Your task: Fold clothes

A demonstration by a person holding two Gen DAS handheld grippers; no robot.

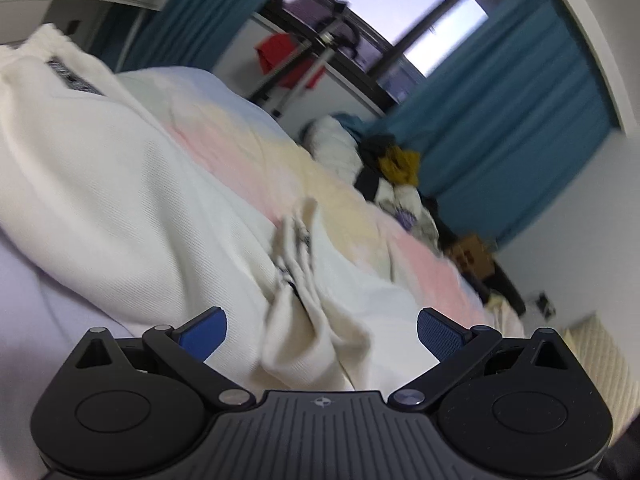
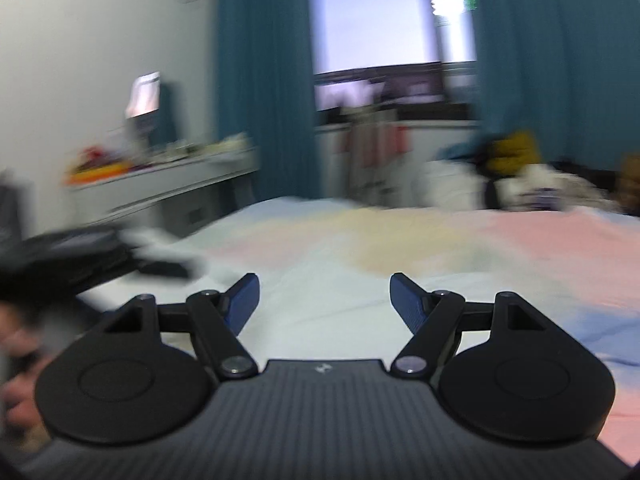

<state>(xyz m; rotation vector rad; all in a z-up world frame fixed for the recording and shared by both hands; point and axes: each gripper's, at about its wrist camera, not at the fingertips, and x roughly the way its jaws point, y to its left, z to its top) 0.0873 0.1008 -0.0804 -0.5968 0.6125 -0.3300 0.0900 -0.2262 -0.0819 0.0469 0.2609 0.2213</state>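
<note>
Left wrist view: the left tongs (image 1: 322, 330) stand with the jaws wide apart, and the blue pads (image 1: 438, 330) grip nothing. A white garment (image 1: 120, 200) lies spread on the bed (image 1: 248, 136), reaching from the upper left of the frame down to the tongs. A bunched fold of the garment (image 1: 316, 320) rises between the two jaws; contact with the pads cannot be confirmed. A dark label strip (image 1: 74, 76) sits near the far end of the garment. The bed cover shows pale pink, yellow and blue patches. At the far end of the bed lies a pile of other clothes (image 1: 396, 172), including a mustard-yellow item. Teal curtains (image 1: 512, 100) hang on both sides of a window (image 1: 384, 0). Right wrist view: the right tongs (image 2: 325, 300) also stand with the jaws apart and empty, positioned above a bare area of the bed cover. The picture is blurred. A dark, blurred object (image 2: 80, 256) lies at the left edge of the bed; it cannot be identified. A cluttered shelf (image 2: 160, 180) stands against the left wall.
</note>
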